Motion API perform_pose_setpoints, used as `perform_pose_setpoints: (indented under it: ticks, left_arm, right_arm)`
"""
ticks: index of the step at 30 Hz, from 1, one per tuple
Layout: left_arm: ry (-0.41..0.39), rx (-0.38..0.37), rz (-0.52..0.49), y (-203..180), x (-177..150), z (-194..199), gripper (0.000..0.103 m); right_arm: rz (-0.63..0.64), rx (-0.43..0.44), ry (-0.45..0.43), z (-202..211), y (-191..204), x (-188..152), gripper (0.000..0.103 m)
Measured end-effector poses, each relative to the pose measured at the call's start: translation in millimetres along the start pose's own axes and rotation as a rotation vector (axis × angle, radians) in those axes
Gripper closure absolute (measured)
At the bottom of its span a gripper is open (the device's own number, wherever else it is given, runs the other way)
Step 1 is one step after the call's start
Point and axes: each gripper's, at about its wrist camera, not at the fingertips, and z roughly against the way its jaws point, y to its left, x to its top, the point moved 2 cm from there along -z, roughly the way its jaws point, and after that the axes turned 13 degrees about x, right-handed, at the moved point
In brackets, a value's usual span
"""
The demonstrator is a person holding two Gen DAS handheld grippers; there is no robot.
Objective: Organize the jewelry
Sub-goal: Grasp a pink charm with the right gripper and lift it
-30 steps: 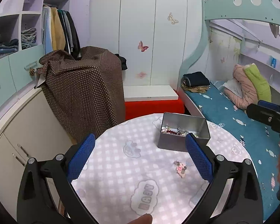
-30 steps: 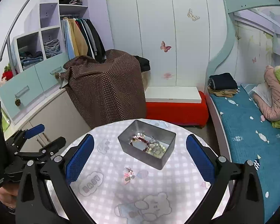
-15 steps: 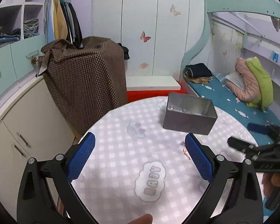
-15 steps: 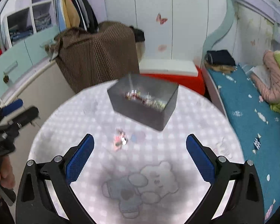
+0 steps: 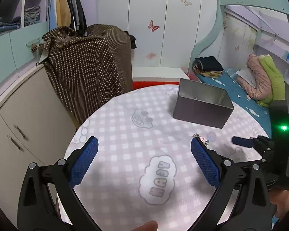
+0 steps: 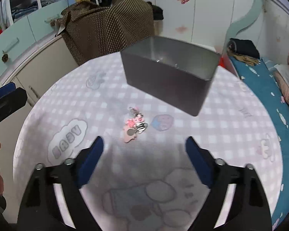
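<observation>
A small pink jewelry piece [image 6: 135, 126] lay on the checked tablecloth [image 6: 231, 134], just ahead of the right gripper [image 6: 144, 145] and unpinched; its fingers, spread, had just been narrowing. Beyond it stood the grey metal box [image 6: 169, 84]. The left gripper [image 5: 143, 151] hung with fingers spread wide, nothing between them, the jewelry beside its right fingertip.

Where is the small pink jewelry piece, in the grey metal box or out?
Out. The pink jewelry piece lies on the checked tablecloth, in front of the grey metal box.
</observation>
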Motion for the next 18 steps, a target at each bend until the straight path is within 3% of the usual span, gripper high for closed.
perform_pose_setpoints:
  ticks: [2, 10, 13, 15, 18]
  left_arm:
    - [0.008, 0.002, 0.002, 1.2, -1.3, -3.1, 0.006]
    - [0.035, 0.001, 0.006, 1.4, -5.7, -12.9, 0.006]
    - [0.041, -0.002, 0.007, 0.1, -6.2, -15.2, 0.006]
    - [0.043, -0.005, 0.007, -0.3, -5.9, -16.7, 0.006]
    - [0.048, -0.011, 0.009, -1.7, -5.4, -19.4, 0.006]
  right_arm:
    - [0.004, 0.004, 0.016, -7.5, 1.1, 0.0, 0.042]
    - [0.033, -0.015, 0.013, -24.0, 4.9, 2.6, 0.055]
    - [0.077, -0.049, 0.015, -26.5, 8.5, 1.9, 0.070]
    - [0.094, -0.048, 0.016, -26.6, 10.3, 1.2, 0.086]
    - [0.113, -0.057, 0.019, -25.8, 10.9, -1.3, 0.087]
